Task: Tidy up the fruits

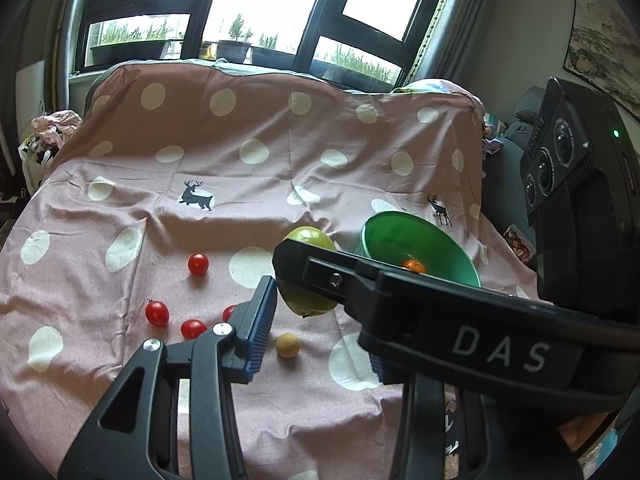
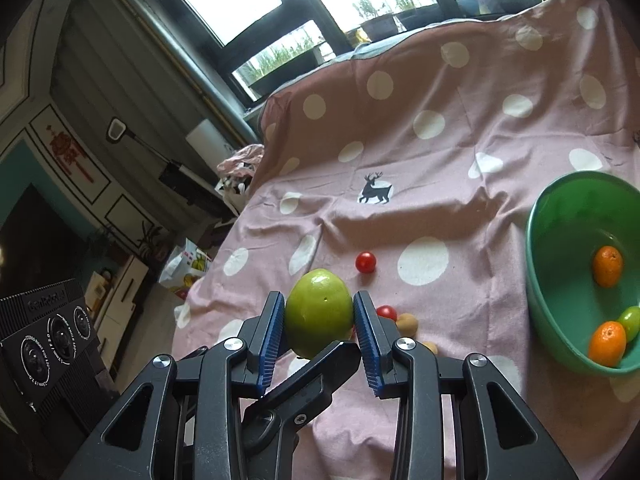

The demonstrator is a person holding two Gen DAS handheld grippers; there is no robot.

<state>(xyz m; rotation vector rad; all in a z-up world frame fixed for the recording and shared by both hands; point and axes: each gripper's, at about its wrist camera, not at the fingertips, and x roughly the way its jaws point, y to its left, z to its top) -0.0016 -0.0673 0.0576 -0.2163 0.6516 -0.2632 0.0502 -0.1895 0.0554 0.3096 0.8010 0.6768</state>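
both jaws narrowed: right gripper clamped on green fruit, lifted off pink spotted cloth; left gripper alongside same fruit, grip unclear. beyond: cherry tomatoes loose; green bowl holding oranges.

My right tongs clamp a green fruit between both pads, tilted downward; my left tongs cross close beside them.

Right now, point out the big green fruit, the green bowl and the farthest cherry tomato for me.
big green fruit (image 2: 319, 312): right wrist view, middle of its skin between the pads.
green bowl (image 2: 538, 276): right wrist view, inner wall at its left side.
farthest cherry tomato (image 1: 198, 264): left wrist view, centre of its red skin.
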